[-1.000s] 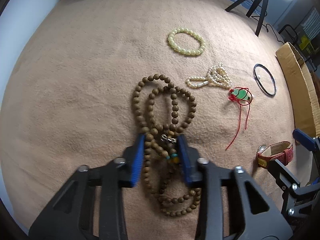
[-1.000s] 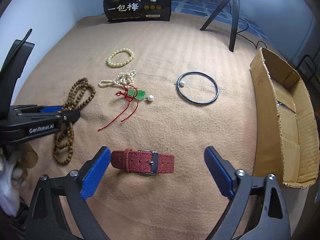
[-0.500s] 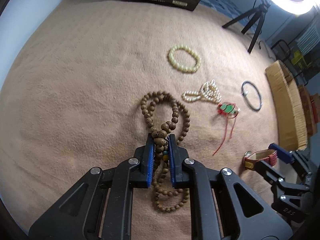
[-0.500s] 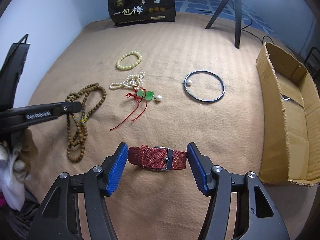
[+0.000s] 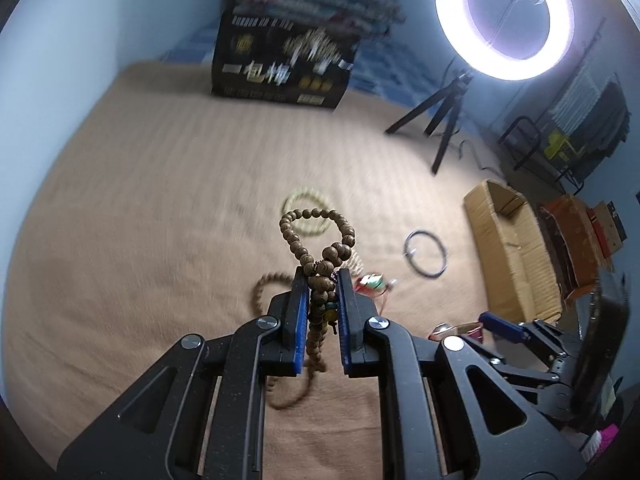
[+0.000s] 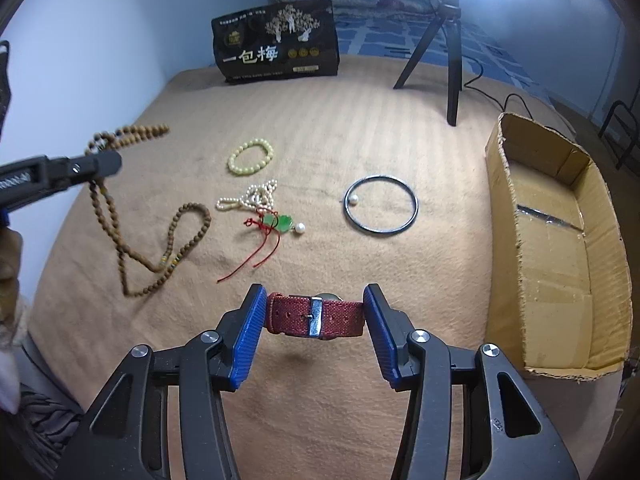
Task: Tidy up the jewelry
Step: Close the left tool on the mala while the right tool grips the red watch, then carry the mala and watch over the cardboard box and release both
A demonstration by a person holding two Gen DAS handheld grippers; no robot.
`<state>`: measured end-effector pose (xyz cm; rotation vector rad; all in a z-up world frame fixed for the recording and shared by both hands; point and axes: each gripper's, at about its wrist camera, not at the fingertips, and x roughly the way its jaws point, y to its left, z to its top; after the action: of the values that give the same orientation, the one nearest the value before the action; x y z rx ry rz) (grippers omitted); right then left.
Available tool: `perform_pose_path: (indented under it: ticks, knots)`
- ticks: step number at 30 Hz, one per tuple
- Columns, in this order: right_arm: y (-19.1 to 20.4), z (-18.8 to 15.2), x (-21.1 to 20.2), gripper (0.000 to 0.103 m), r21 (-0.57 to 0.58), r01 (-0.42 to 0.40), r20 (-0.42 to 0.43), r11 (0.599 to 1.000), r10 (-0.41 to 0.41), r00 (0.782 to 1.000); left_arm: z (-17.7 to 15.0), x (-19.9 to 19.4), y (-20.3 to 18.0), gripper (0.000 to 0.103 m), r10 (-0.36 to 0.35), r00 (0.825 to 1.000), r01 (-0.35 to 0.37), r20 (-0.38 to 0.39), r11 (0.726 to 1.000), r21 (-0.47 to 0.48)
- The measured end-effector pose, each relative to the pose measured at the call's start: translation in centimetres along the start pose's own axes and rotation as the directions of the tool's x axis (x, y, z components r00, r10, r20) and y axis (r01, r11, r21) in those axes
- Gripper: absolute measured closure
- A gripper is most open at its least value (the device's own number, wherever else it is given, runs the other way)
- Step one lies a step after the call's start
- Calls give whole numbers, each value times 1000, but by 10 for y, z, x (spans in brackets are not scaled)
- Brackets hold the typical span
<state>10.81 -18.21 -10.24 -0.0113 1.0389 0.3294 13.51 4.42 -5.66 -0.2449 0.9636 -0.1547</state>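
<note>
My left gripper (image 5: 322, 280) is shut on the brown wooden bead necklace (image 5: 316, 236) and holds it up; its long loops (image 6: 160, 248) trail down onto the tan blanket. My right gripper (image 6: 315, 304) is shut on the red fabric watch (image 6: 314, 316), its pads touching both ends of the strap, lifted a little above the blanket. On the blanket lie a pale yellow bead bracelet (image 6: 251, 157), a small pearl string (image 6: 250, 200), a green pendant on red cord (image 6: 276, 224) and a dark bangle with a pearl (image 6: 382, 209).
An open cardboard box (image 6: 560, 240) lies at the right edge of the blanket. A black printed bag (image 6: 278, 42) stands at the back. A tripod (image 6: 444, 40) with a ring light (image 5: 504, 12) stands at the back right. A wall runs along the left.
My left gripper closed on the bead necklace and lifted it, tilting upward. My right gripper closed on the red watch and raised it slightly off the blanket.
</note>
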Motion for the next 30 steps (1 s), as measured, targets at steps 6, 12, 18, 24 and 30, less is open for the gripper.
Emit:
perform_pose_path:
  ticks: [6, 12, 18, 24, 30]
  knots:
    - [-6, 2, -14, 55, 19, -17, 36, 1000, 16, 999, 10, -24, -16, 92, -41, 998, 39, 56, 999, 32]
    - [-15, 6, -25, 55, 27, -4, 69, 1000, 2, 998, 22, -46, -37, 92, -71, 991, 62, 116, 995, 73]
    - [-33, 14, -43, 55, 62, 12, 109, 998, -19, 994, 43, -64, -59, 92, -119, 982, 107, 148, 990, 88]
    - [-59, 20, -65, 55, 111, 34, 152, 993, -51, 987, 60, -79, -94, 92, -159, 970, 134, 181, 980, 145]
    - [-92, 20, -86, 55, 170, 72, 192, 983, -104, 976, 74, -86, -128, 92, -206, 959, 172, 196, 969, 177]
